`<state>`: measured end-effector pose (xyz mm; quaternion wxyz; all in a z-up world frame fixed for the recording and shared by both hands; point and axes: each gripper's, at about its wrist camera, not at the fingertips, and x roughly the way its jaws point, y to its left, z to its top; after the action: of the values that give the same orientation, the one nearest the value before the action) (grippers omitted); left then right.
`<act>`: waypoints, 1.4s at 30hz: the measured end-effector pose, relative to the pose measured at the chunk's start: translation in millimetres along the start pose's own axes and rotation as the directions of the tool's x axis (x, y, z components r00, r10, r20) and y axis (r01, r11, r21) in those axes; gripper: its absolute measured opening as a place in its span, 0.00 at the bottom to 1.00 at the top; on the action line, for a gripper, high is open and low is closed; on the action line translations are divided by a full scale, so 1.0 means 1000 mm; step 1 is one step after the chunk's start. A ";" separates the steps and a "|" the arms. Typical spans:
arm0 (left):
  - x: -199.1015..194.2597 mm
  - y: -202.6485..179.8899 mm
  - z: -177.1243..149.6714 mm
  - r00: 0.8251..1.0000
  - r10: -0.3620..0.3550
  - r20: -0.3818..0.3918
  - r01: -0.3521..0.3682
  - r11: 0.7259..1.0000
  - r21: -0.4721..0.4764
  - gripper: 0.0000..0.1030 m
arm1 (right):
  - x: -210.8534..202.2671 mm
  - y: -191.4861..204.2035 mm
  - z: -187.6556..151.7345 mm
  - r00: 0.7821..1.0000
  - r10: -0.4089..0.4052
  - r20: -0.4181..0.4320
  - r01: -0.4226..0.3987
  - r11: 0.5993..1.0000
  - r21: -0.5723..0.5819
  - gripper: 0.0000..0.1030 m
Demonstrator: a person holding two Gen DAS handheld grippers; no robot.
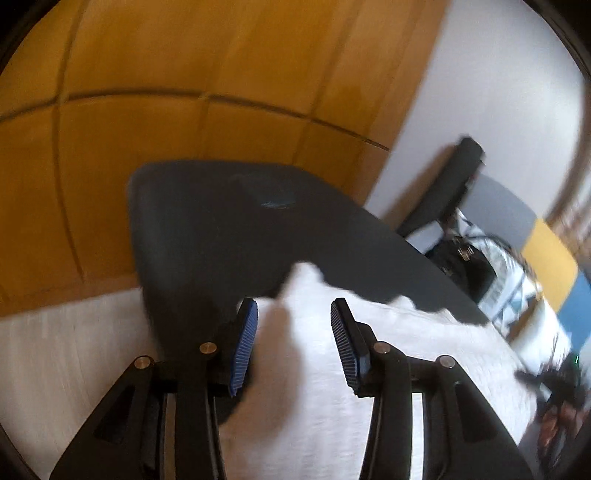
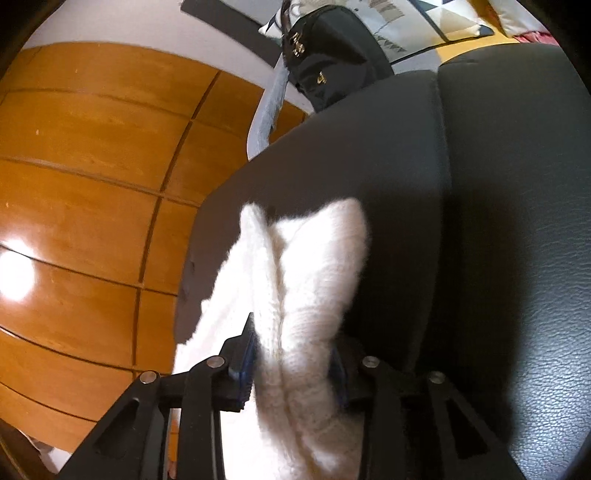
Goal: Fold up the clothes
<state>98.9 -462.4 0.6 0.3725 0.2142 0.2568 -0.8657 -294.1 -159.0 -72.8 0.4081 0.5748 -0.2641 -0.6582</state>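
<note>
in the left wrist view, the far left and top of the frame are filled by a wall of orange-brown wooden panels (image 1: 184,74), and below it at lower left a pale floor (image 1: 66,350) shows, blurred. toward the middle, a dark padded surface (image 1: 207,229) runs from centre frame down to the right. on it, in the lower middle and lower right, lies the white garment (image 1: 399,354), spread fairly flat with a raised corner pointing up at centre. the left gripper (image 1: 293,343) reaches in from the bottom edge; its blue ribbed pads (image 1: 243,350) stand apart, with white cloth visible in the gap behind them and neither pad pressing on it. at right, a white wall (image 1: 498,92), a black bag (image 1: 461,266) and patterned cushions (image 1: 513,280) sit beyond the dark surface, all smeared by blur.

in the right wrist view, the same wooden panels (image 2: 92,184) take up the left half, with a bright glare spot at mid left. at centre, the knitted white garment (image 2: 306,280) rises in a bunched fold from the bottom edge up to mid frame, resting against the dark leather-like cushion (image 2: 498,240) that fills the right half. the right gripper (image 2: 291,369) comes up from the bottom; the fold sits between its jaws, and both pads lie right against the cloth, though how firmly they pinch it i cannot tell. at the top, the black bag (image 2: 332,48) with gold fittings and a patterned cushion (image 2: 436,22) sit at the upper right.
</note>
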 end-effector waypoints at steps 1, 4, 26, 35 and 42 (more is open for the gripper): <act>0.003 -0.012 0.001 1.000 -0.006 -0.005 0.006 0.999 0.045 0.44 | -0.003 -0.003 0.002 1.000 0.009 0.011 -0.009 1.000 0.019 0.34; 0.024 -0.051 -0.003 0.999 -0.011 -0.048 0.020 0.982 0.187 0.44 | -0.007 -0.010 0.011 1.000 0.009 0.030 -0.011 0.998 0.067 0.34; 0.079 -0.083 -0.058 0.987 0.133 -0.087 -0.085 0.903 0.421 0.46 | 0.011 0.048 0.024 0.896 -0.387 0.219 0.440 0.840 -0.316 0.25; 0.078 -0.086 -0.059 0.986 0.152 -0.065 -0.109 0.894 0.434 0.46 | 0.024 0.126 -0.023 0.912 -0.305 0.274 0.410 0.691 -0.595 0.28; 0.078 -0.084 -0.059 0.988 0.141 -0.062 -0.102 0.901 0.422 0.46 | 0.059 0.109 -0.030 0.834 -0.462 0.302 0.548 0.632 -0.548 0.27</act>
<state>-2.5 -418.7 -65.2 0.3593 0.3437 0.0684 -0.8649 -240.4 -262.1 -21.8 0.3525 0.4156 0.1099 -0.8312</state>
